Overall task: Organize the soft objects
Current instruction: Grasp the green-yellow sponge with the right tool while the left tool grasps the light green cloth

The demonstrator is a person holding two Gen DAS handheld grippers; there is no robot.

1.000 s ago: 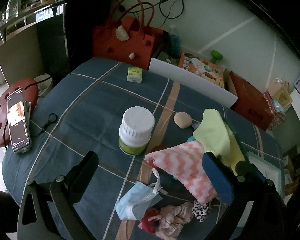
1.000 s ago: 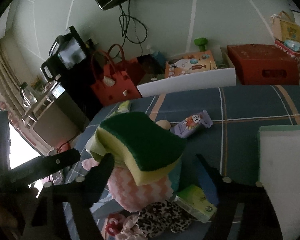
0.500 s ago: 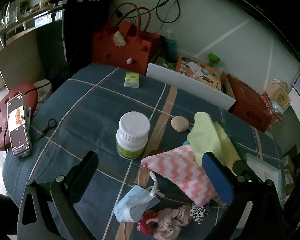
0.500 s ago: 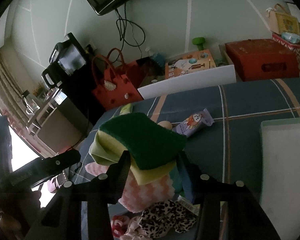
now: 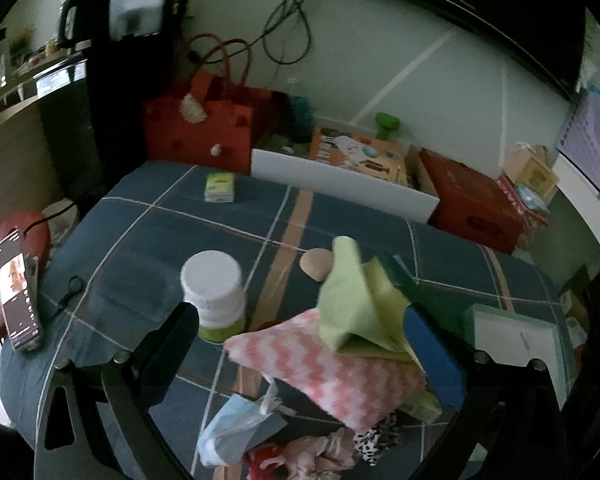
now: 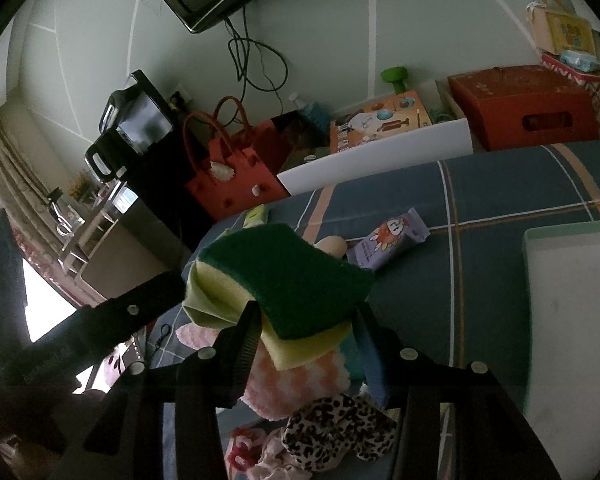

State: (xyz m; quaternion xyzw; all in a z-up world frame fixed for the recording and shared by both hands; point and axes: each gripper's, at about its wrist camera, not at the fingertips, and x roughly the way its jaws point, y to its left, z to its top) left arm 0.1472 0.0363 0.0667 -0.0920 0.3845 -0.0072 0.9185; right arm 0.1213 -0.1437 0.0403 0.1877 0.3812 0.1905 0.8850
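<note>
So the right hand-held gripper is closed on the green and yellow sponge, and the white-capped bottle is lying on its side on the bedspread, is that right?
Not quite. The white-capped bottle stands upright, as the left wrist view shows. The rest holds: the right hand-held gripper is closed on the green and yellow sponge, with the bottle on the bedspread.

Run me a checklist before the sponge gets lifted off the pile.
1. Right claw closed on the sponge: ok, its jaws have just closed onto it.
2. Yellow cloth clear of the grip: cannot tell; it lies right against the sponge.
3. Left claw open and holding nothing: ok.
4. Tray free to receive: ok.
5. Bottle standing clear of the pile: ok.
</note>
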